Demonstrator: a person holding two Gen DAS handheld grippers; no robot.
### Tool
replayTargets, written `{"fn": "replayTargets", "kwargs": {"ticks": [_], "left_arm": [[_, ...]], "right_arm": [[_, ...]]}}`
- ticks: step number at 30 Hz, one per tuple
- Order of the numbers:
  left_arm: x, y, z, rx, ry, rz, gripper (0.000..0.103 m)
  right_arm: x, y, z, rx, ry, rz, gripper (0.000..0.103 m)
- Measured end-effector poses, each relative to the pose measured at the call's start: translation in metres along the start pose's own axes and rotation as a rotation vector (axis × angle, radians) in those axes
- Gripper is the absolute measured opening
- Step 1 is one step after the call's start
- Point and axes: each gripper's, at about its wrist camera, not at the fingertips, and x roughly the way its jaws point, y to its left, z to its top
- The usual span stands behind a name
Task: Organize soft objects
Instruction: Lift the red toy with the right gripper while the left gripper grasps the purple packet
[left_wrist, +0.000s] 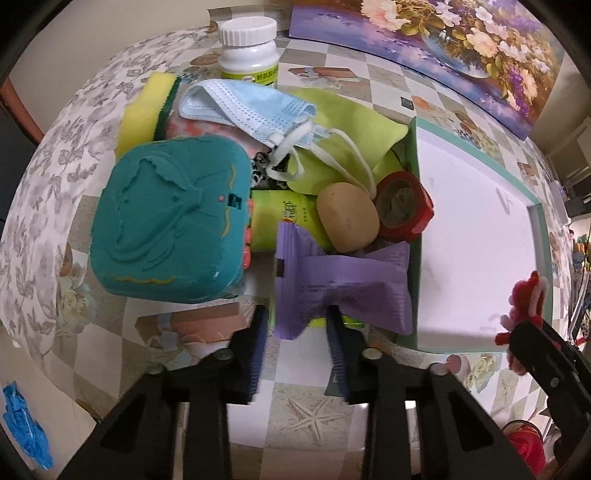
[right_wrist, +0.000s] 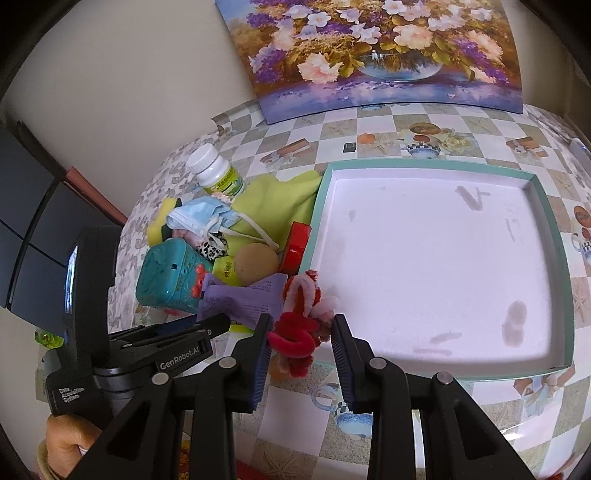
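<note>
A pile lies left of a teal-rimmed white tray (right_wrist: 546, 236): blue face mask (left_wrist: 243, 107), green cloth (left_wrist: 351, 125), yellow sponge (left_wrist: 144, 110), teal toy case (left_wrist: 170, 218), tan round sponge (left_wrist: 347, 218), purple packet (left_wrist: 340, 288). My left gripper (left_wrist: 297, 350) has its jaws around the purple packet's near edge, pressing it. My right gripper (right_wrist: 301, 350) holds a red and white fuzzy pipe-cleaner toy (right_wrist: 303, 317) between its jaws, at the tray's near left corner; the toy also shows in the left wrist view (left_wrist: 524, 306).
A white pill bottle (left_wrist: 249, 48) stands behind the pile. A red round lid (left_wrist: 404, 205) sits beside the tray wall. A flower painting (right_wrist: 373, 51) leans on the wall behind. The table (right_wrist: 406, 424) has a checkered cloth. A blue glove (left_wrist: 26, 424) lies at far left.
</note>
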Motion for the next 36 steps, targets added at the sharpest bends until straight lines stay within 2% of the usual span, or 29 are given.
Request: {"fn": "replayTargets", "kwargs": {"ticks": [1,5,10,28,36], "left_arm": [[0.000,0.000,0.000,0.000,0.003,-0.009,0.020],[0.000,-0.001,0.001,-0.004,-0.006,-0.020,0.015],[-0.005,0.000,0.000,-0.003,-0.019,-0.024,0.014],[-0.036,0.011,-0.010,-0.004,-0.076,-0.079,0.012],[-0.065,0.005,-0.008,0.003,-0.128,-0.107,0.012]], "right_arm": [[0.000,0.000,0.000,0.001,0.002,0.000,0.034],[0.001,-0.001,0.000,0.003,0.007,0.001,0.034],[0.002,-0.001,0.000,0.002,0.010,-0.001,0.034],[0.000,-0.002,0.000,0.014,-0.002,-0.006,0.034],[-0.011,-0.006,0.005,0.027,-0.032,-0.006,0.034]]}}
